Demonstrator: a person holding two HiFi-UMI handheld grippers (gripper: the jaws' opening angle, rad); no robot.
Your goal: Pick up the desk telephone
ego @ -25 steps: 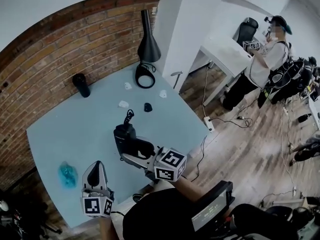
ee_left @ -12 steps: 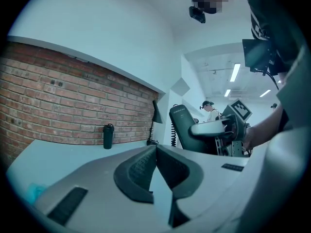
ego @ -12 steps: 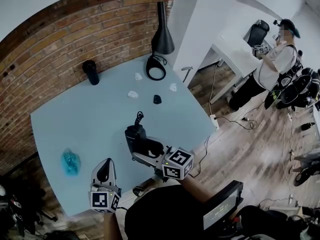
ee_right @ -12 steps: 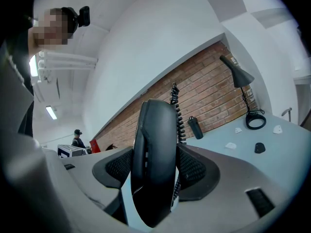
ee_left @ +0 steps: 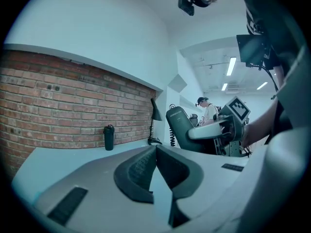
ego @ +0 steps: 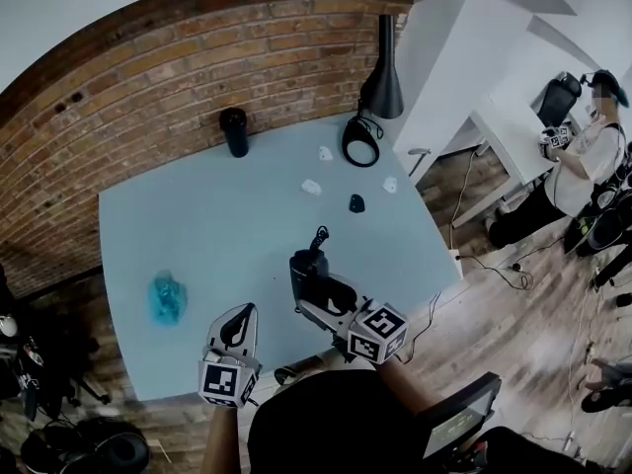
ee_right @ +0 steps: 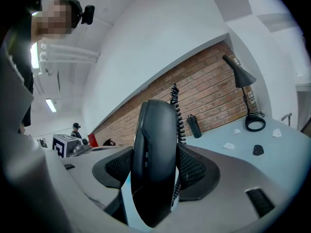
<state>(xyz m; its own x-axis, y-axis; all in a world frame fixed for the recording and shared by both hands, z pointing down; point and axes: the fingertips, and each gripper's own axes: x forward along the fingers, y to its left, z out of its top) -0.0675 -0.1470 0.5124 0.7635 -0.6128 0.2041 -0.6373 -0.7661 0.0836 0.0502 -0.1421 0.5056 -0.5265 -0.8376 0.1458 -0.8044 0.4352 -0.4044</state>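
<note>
The right gripper (ego: 314, 282) (ee_right: 156, 166) is clamped on the desk telephone (ego: 307, 265) (ee_right: 154, 169): its two jaws stand wide apart with their ribbed pads pressed against either side of the black body, which stands upright between them. The phone's coiled cord (ee_right: 178, 111) (ego: 319, 236) rises from its top. The left gripper (ego: 240, 316) (ee_left: 155, 149) has its jaws together at the tips, with nothing between them, and sits just left of the right one. From the left gripper view the phone (ee_left: 181, 129) shows to the right, gripped by the other tool. Both grippers are over the near edge of the pale blue table (ego: 197, 235), and the telephone is above its front middle part; whether its base touches the surface cannot be told. Farther out on the table lie a crumpled blue thing (ego: 166, 297) to the left, a small black object (ego: 356, 203) and a few white scraps (ego: 312, 187) beyond the phone. A black bottle (ego: 234, 131) and a black desk lamp (ego: 381, 77) stand at the far edge against the brick wall (ego: 197, 57). A person (ego: 583, 161) stands well off to the right.
</note>
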